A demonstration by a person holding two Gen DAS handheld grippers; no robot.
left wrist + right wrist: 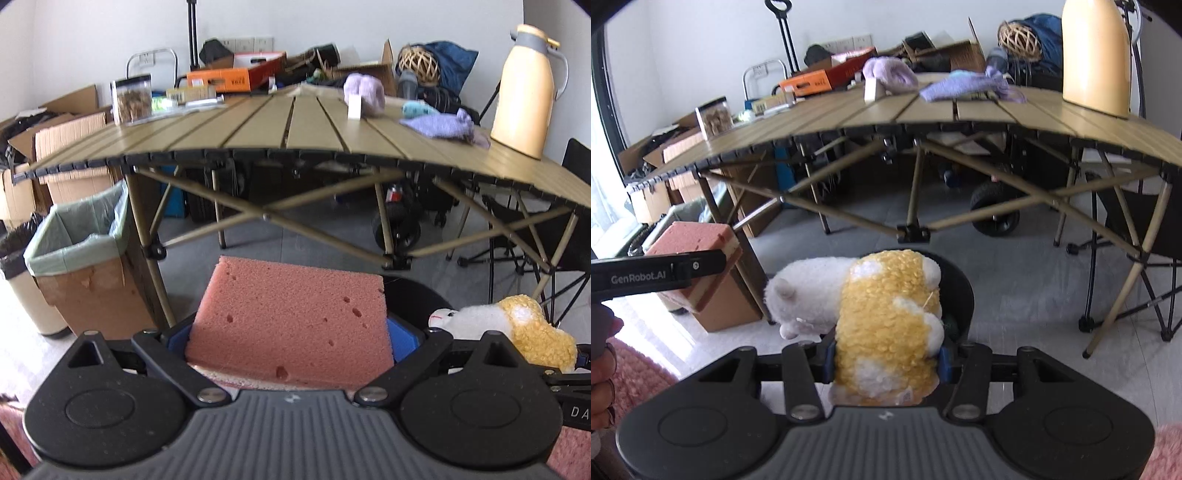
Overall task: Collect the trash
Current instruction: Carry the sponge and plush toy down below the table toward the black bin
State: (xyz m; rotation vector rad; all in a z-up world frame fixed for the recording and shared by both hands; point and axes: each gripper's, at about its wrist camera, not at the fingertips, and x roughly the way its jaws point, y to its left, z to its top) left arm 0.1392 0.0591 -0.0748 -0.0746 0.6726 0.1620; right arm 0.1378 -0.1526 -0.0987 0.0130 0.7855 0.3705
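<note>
My left gripper [290, 343] is shut on a pink sponge block [291, 317], held in the air in front of the folding table [295, 129]. The sponge also shows in the right wrist view [698, 240], clamped by the left gripper's black finger [665, 273]. My right gripper [886, 360] is shut on a yellow-and-white plush toy [886, 314], which also shows in the left wrist view [517, 328]. A cardboard bin [85, 266] lined with a green bag stands on the floor at the left, beside the table leg.
On the table stand a snack jar [132, 98], a cream thermos jug [524, 92], purple cloths [443, 125] and a small white box [354, 107]. A round bin with a black bag [18, 273] stands far left. A folding chair [1137, 221] stands at right.
</note>
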